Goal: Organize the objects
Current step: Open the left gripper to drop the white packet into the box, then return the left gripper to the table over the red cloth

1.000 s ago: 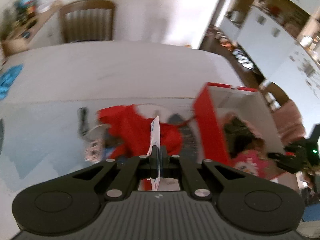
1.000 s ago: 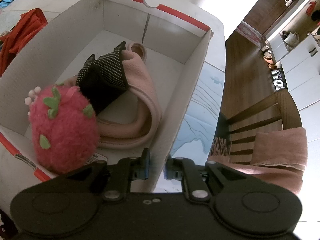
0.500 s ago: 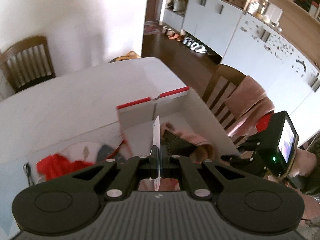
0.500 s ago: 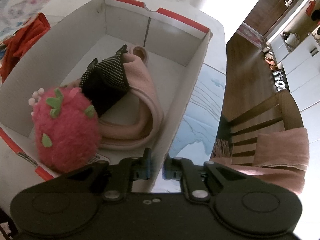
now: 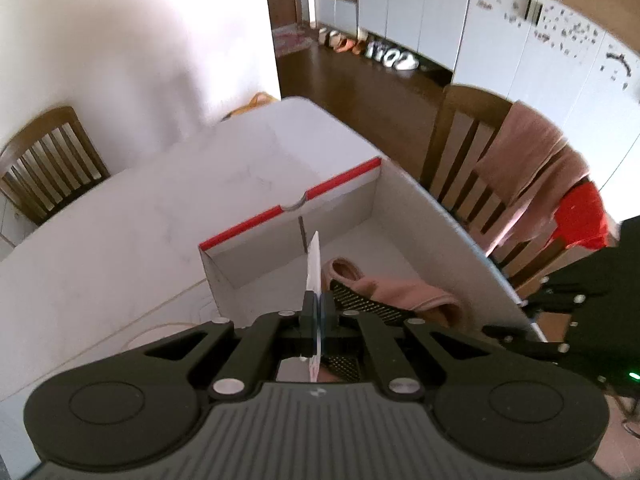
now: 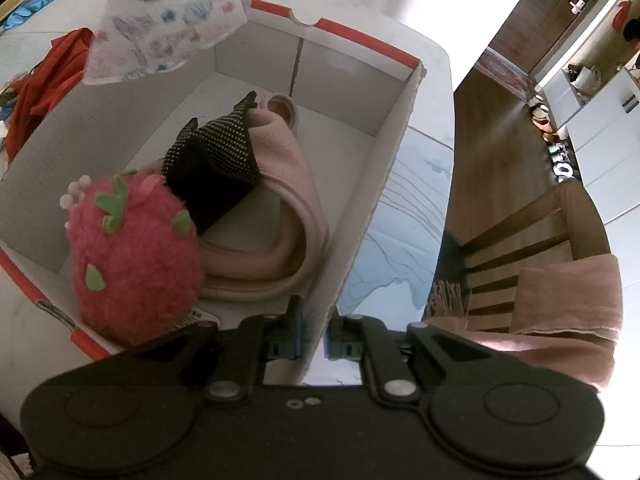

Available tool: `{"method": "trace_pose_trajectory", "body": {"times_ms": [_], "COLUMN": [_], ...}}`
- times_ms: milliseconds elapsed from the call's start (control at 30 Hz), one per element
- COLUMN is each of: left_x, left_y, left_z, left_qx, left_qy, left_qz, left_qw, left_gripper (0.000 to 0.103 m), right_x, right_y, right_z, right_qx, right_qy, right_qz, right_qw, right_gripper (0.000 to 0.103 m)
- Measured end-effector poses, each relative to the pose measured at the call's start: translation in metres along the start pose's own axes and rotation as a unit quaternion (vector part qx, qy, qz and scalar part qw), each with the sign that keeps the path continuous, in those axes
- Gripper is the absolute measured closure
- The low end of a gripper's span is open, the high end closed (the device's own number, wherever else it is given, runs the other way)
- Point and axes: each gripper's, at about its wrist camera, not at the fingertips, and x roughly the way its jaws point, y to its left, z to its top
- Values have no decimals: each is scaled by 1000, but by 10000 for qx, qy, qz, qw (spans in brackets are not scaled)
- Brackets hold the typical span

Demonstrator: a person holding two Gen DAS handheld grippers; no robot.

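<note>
We hold a thin printed packet (image 5: 314, 264) squeezed tight in our left gripper (image 5: 318, 306), up in the air over the open box (image 5: 288, 210). From the right wrist view the packet (image 6: 168, 36) hangs above the box's far left corner, so part of it sits out past the wall. If we let go here, it may land on the rim and slide out onto the table (image 5: 120, 208). The packet is light and floppy, so it may also flutter sideways as it falls. Our right gripper (image 6: 314, 332) is pinched on the box's near side wall (image 6: 360, 216), and that grip keeps the box steady. If that hand pulls or slips, the box may tip or slide. Inside, the pink strawberry plush (image 6: 132, 256), the black dotted glove (image 6: 216, 164) and the pink cloth (image 6: 280, 216) fill the near half. The far half is bare, and we think that is the best spot to drop the packet.
</note>
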Motion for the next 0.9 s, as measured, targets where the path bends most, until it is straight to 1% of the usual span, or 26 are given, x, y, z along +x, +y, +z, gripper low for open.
{"method": "trace_pose_trajectory", "body": {"times_ms": [167,300,533,900], "left_x": [29,47,72,83], "left_y": [-4,-14,-32,-37], "left_z": [-5,-6,-14,-23], "left_qx": [30,177,310,180], "left_qy": [289,376,693,924], "left_qz": [107,25,-117,-453], "left_qw": [9995,9991,9970,9945], "left_gripper": [103,103,103,101], "right_x": [0,0,0,0], "right_y": [0,0,-1,-1], "right_z": [0,0,0,-1], "right_qx": [1,12,28,32], "right_qy": [-4,1,-4,-22], "right_qz": [19,33,51,63], "right_qw": [10000,10000,10000,10000], "right_gripper": [95,95,95,95]}}
